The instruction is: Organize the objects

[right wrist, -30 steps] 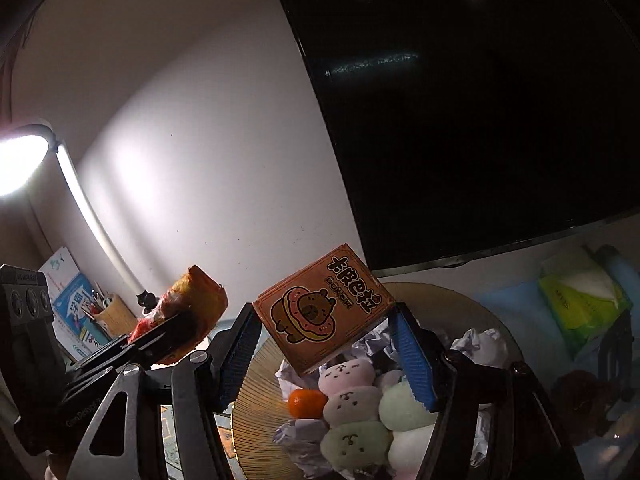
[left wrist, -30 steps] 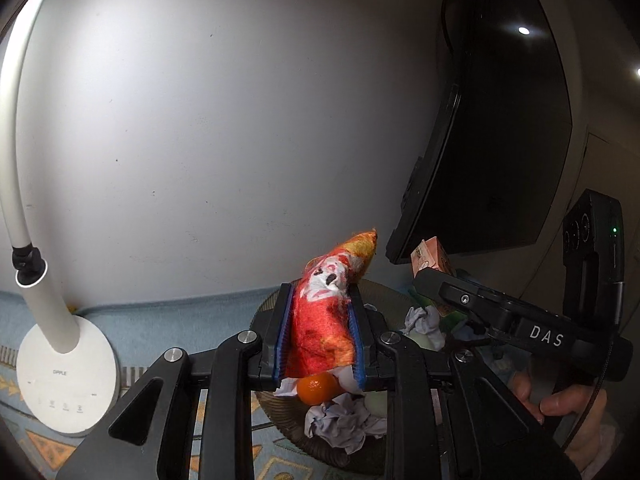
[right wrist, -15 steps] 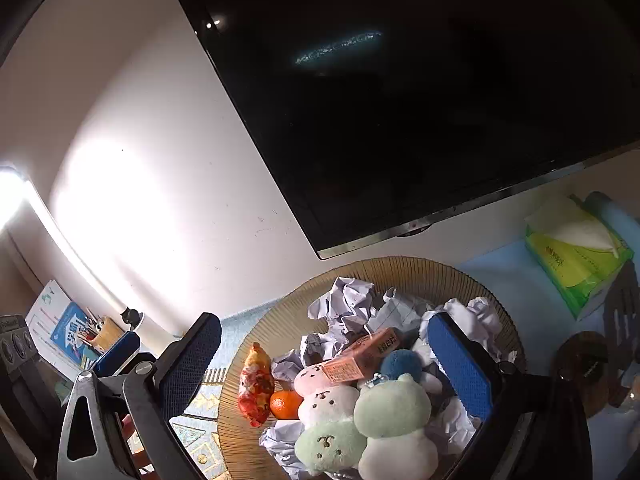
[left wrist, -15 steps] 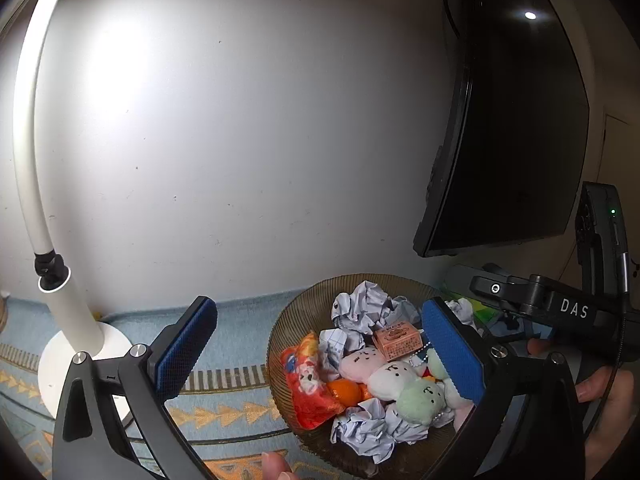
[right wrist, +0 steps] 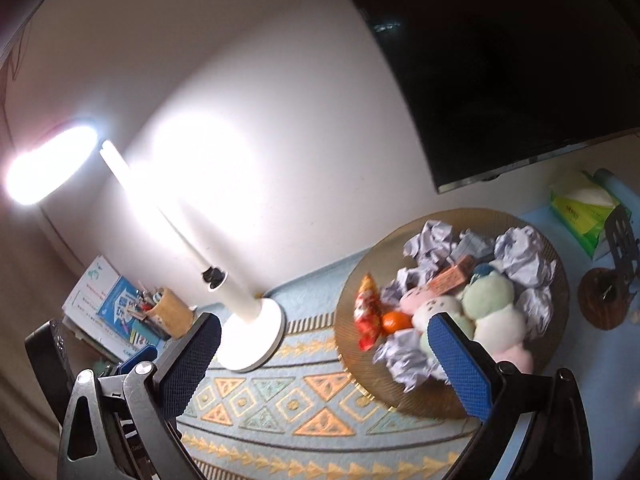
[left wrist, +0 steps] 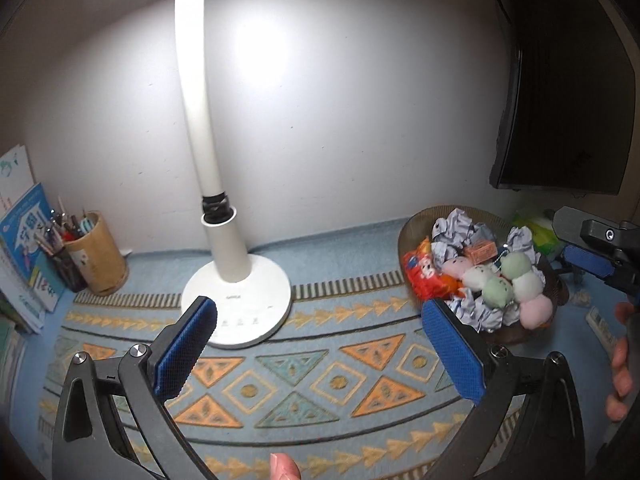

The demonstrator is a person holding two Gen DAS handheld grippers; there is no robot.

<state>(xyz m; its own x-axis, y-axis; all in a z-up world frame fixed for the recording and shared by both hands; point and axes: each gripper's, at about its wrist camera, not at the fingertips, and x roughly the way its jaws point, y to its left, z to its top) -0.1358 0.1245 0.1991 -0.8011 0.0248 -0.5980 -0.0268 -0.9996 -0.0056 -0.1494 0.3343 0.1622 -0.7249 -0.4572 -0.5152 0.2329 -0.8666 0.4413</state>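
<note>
Lamp [left wrist: 236, 300] on the mat [left wrist: 320, 380], pen cup [left wrist: 98, 256] left of it; bowl [right wrist: 452, 396] of toys right

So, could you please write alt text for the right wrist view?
Open, empty right tongs hover over a patterned mat, beside a woven basket heaped with crumpled paper, plush toys, a red snack packet, a small orange box and a tangerine. A lit white desk lamp stands left.

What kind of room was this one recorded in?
Probably a home desk or study corner: a lit desk lamp, a pen cup beside books, and a dark screen on the wall above a patterned mat.
</note>
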